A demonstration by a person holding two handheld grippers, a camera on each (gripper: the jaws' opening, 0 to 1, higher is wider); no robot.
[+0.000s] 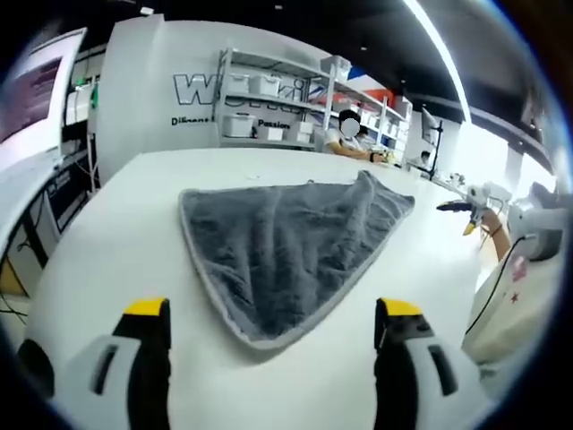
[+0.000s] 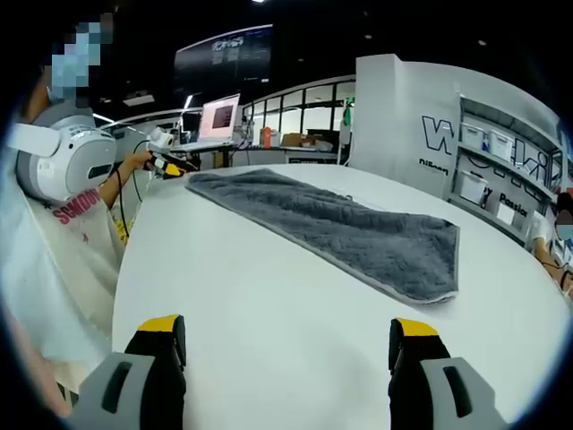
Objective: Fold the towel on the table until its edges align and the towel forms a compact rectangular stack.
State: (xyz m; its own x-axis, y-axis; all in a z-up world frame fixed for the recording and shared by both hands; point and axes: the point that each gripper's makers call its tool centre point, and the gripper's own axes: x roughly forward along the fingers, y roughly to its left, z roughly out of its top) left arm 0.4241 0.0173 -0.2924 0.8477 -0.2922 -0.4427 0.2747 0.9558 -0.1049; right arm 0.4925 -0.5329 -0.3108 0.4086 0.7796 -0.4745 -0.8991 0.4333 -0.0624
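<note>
Left gripper view: left gripper [image 1: 273, 336] hovering wide, empty; towel [image 1: 291, 246] lying flat at 12 on tabletop [image 1: 116, 233].

Right gripper view: right gripper [image 2: 286, 354] gaping empty; towel at 1. Looking soft, limp, light; pinch corners.

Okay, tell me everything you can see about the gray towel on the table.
The towel is dark gray, plush and fuzzy like terry or microfibre, with a lighter gray stitched hem along its edges. It lies flat on the white table, already folded over at least once; the top layer ripples slightly. In the left gripper view it tapers to a rounded corner pointing toward the camera. In the right gripper view it stretches as a long band. Both claws stand open, short of it; nothing but the table touches it.
</note>
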